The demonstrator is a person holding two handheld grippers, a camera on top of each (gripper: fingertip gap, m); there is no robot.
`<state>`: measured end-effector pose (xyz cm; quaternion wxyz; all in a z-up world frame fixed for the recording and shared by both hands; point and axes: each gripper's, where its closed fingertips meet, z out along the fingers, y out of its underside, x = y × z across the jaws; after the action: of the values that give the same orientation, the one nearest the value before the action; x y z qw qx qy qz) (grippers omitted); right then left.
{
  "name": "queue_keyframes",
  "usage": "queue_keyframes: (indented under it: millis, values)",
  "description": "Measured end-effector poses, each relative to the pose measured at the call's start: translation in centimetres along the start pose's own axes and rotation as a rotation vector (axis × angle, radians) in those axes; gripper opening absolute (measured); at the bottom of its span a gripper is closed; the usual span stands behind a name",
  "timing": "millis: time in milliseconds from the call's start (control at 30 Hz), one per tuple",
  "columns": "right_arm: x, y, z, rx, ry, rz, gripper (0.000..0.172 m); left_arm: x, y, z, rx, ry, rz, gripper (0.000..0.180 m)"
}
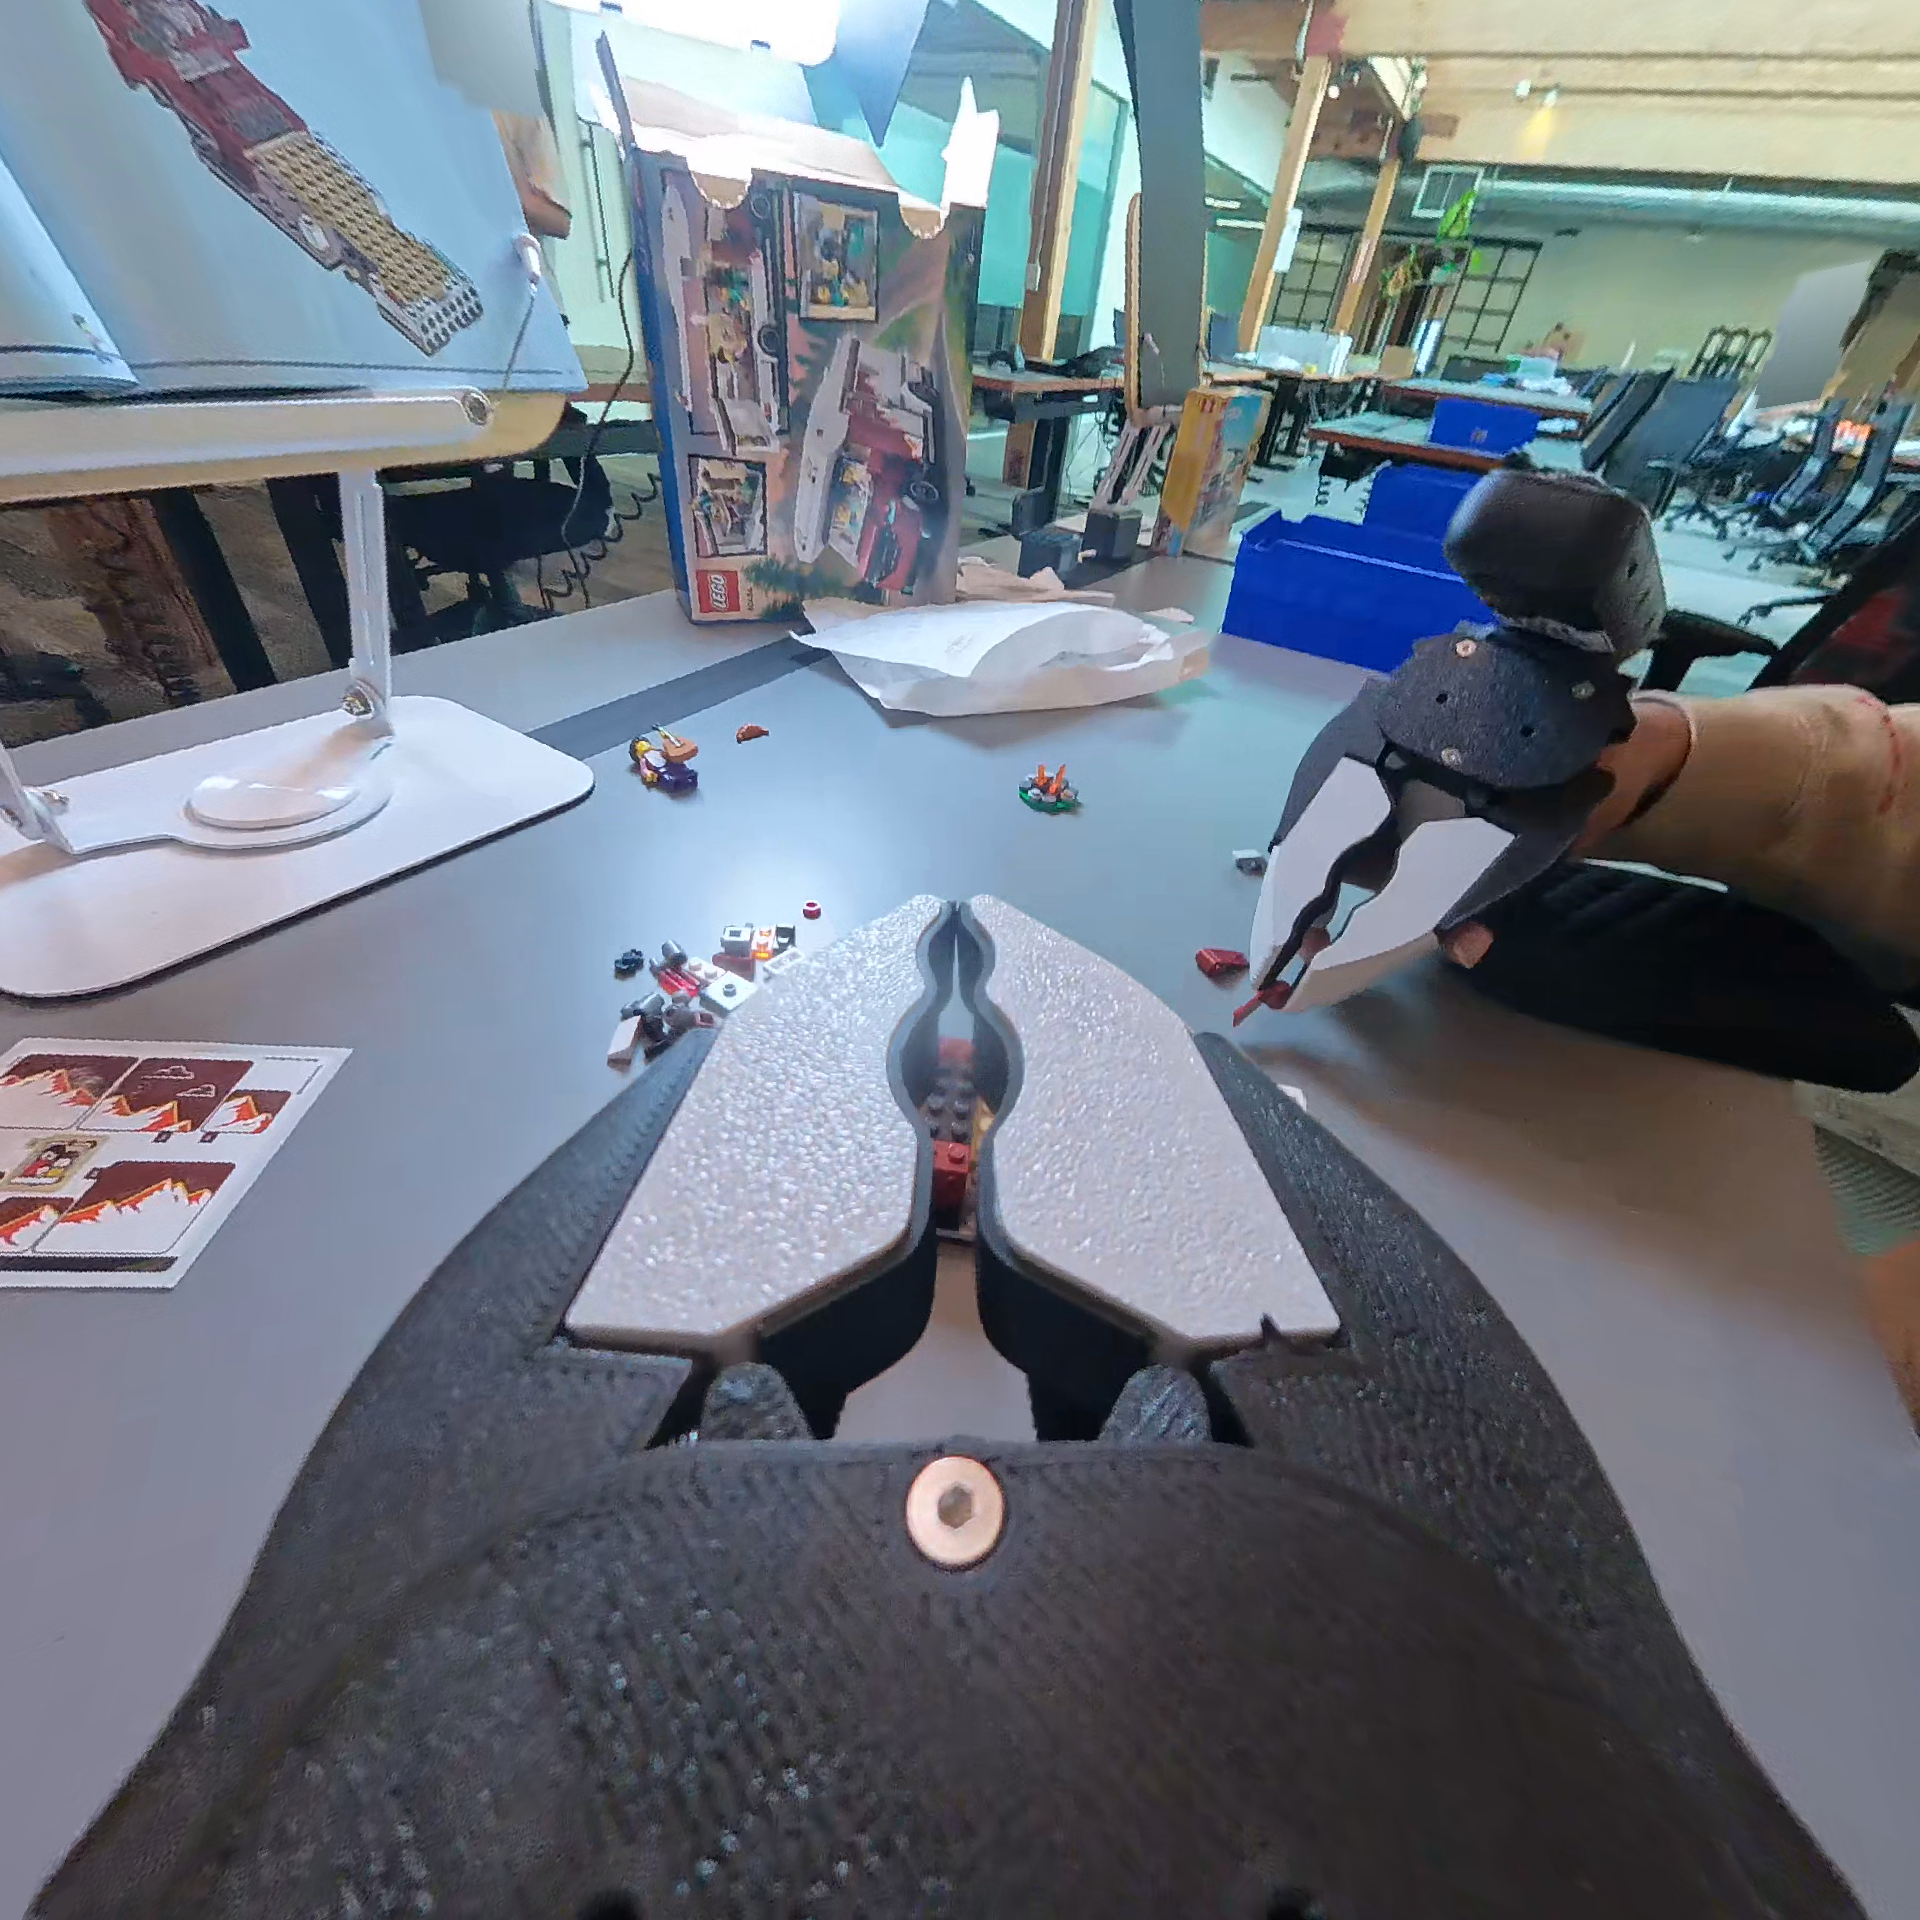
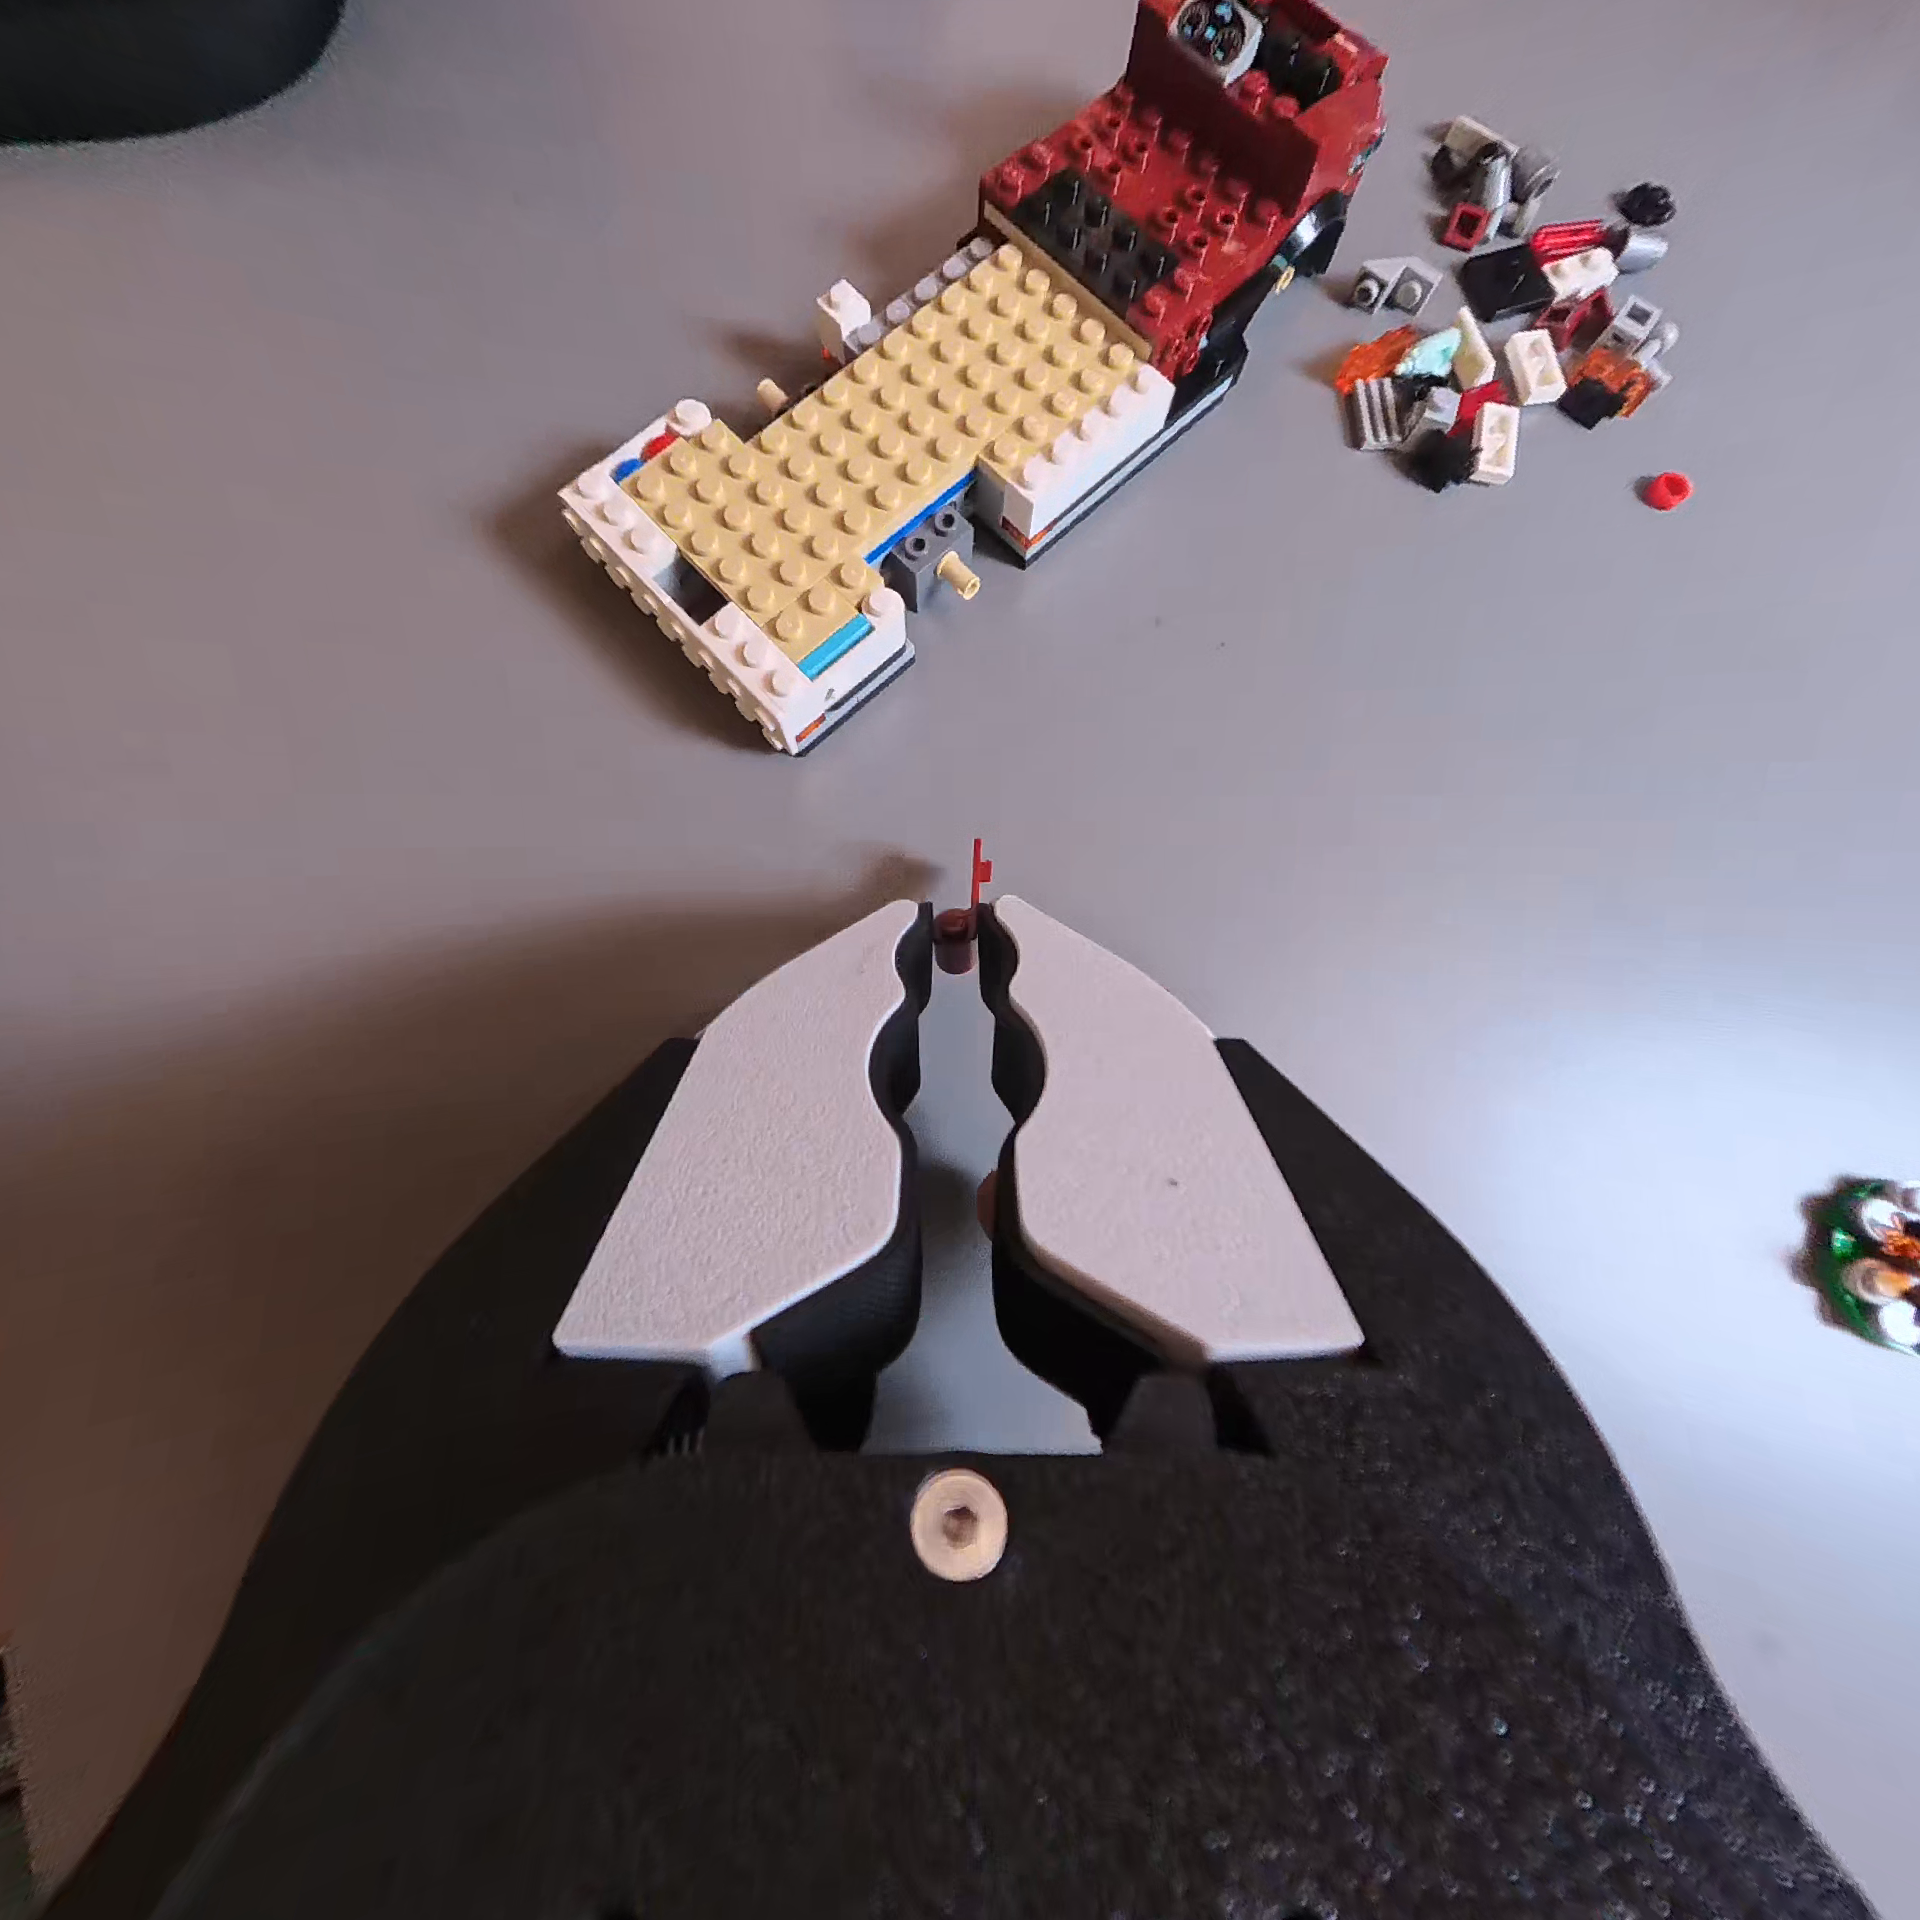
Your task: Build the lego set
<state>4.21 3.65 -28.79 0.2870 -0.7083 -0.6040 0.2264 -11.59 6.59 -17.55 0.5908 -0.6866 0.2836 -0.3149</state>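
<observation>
Loose brick pile (image 2: 1507,312) beside truck model (image 2: 935,416); campfire piece (image 1: 1047,790) apart.

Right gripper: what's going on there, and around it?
The right gripper pinches a small dark red round piece with a thin red lever above the grey table. Ahead sits a half-built brick vehicle, loose bricks beside it. The left gripper is shut, empty, over the vehicle.

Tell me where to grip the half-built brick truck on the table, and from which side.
Grip the truck across its long white side walls, near the middle of the tan studded deck, coming from above. Those walls look flat and parallel; the dark red cab end is stepped, and small pegs stick out lower down the sides.
</observation>
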Motion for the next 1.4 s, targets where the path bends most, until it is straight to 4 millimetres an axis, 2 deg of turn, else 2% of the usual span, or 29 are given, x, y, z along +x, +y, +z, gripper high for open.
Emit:
queue_keyframes:
  millis: [100, 233, 467, 667, 800, 867, 1033, 1233, 1400]
  values:
    - [0.3, 0.5, 0.5, -0.061, 0.004, -0.016, 0.008, 0.6, 0.8, 0.3, -0.024, 0.03, -0.001, 0.0]
    - [0.5, 0.7, 0.7, -0.091, -0.003, -0.015, 0.009, 0.1, 0.5, 0.1, 0.005, 0.046, -0.064, 0.0]
    - [0.6, 0.9, 0.0, -0.112, -0.011, -0.041, 0.018, -0.1, 0.5, -0.1, 0.013, 0.052, -0.077, 0.0]
    - [0.4, 0.8, 0.1, -0.12, -0.012, -0.041, 0.018, 1.0, 1.6, 0.4, -0.048, 0.082, 0.0, 0.002]
    - [0.4, 0.9, 0.7, -0.143, 0.006, -0.049, 0.016, 2.1, 2.1, 0.7, -0.077, 0.133, -0.019, 0.006]
    - [0.5, 1.0, 0.9, -0.155, 0.019, -0.052, 0.008, 2.1, 2.4, 0.7, -0.091, 0.135, -0.022, 0.006]
    - [-0.2, 0.6, 1.0, -0.151, 0.009, -0.095, 0.008, 1.4, 2.6, 0.7, -0.104, 0.1, -0.005, 0.005]
    - [-0.9, -1.6, 0.5, -0.08, -0.004, -0.16, 0.008, 1.4, 3.1, 0.8, -0.128, 0.099, 0.016, 0.007]
    - [-1.7, -5.1, 0.4, 0.037, -0.01, -0.209, 0.008, 4.1, 3.7, 1.2, -0.148, 0.216, 0.059, 0.013]
